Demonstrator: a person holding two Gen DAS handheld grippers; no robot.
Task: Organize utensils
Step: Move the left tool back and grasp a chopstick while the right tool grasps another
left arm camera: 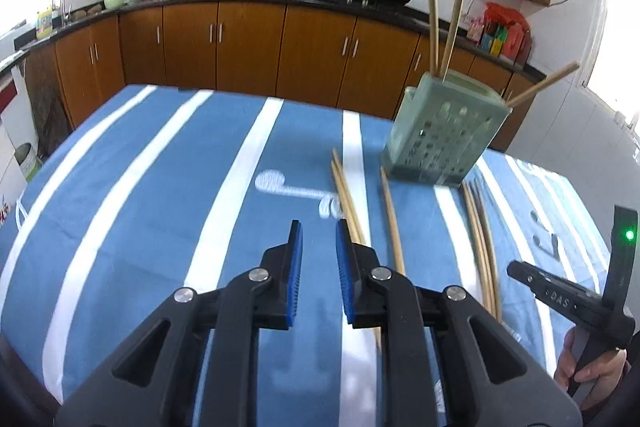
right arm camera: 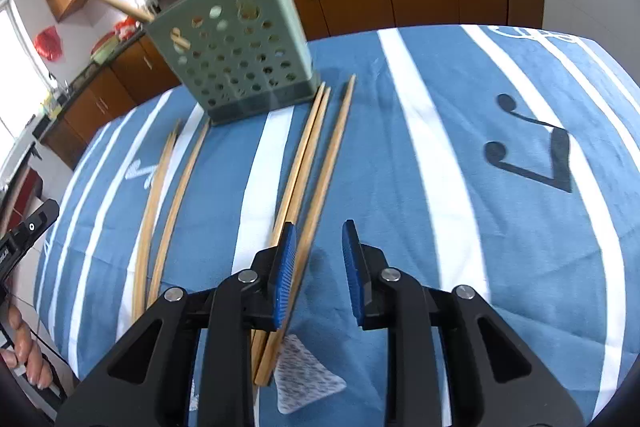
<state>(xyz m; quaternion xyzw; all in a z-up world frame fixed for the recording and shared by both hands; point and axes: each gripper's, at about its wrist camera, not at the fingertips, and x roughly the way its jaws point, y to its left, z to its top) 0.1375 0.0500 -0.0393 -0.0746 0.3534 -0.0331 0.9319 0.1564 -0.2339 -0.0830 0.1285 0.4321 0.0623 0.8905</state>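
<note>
The left gripper [left arm camera: 318, 227] hangs low over the blue striped cloth [left arm camera: 160, 187], jaws parted, gripping nothing. The right gripper [right arm camera: 319, 227] is likewise released above loose chopsticks [right arm camera: 304, 163] lying on the cloth. Farther back stands the green perforated holder [right arm camera: 240, 67] with three chopsticks in it.

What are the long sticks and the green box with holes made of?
The chopsticks look like bamboo or wood: pale tan, matte, slightly bowed. The holder looks like plastic: smooth, even grey-green, with neat round holes. The tablecloth seems to be soft woven fabric, blue with white stripes and a slightly fuzzy surface.
</note>
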